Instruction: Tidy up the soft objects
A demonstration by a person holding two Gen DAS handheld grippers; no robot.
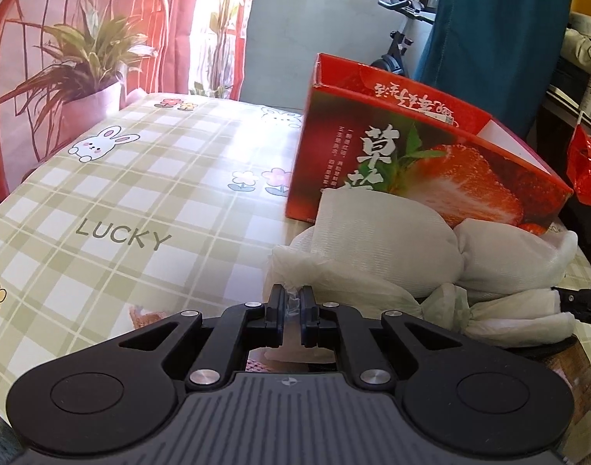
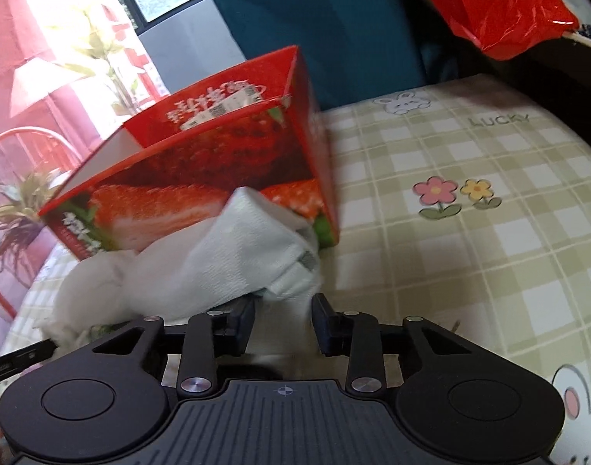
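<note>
Several white soft pouches lie in a heap against the front of a red strawberry box [image 1: 431, 162]. One plump pouch [image 1: 384, 232] leans on the box, with another [image 1: 516, 255] to its right. My left gripper [image 1: 293, 294] is shut on the thin crinkled end of a plastic-wrapped pouch [image 1: 315, 271]. In the right wrist view a white cloth pouch [image 2: 237, 255] rests against the box [image 2: 202, 178]. Its lower corner hangs between the fingers of my right gripper [image 2: 284, 302], and both pads touch it.
The checked tablecloth [image 1: 140, 201] with bunnies and flowers covers the table. A potted plant [image 1: 90, 77] stands at the far left by a red chair. A red plastic bag [image 2: 501, 7] hangs beyond the table's far right edge, beside a teal curtain [image 2: 334, 31].
</note>
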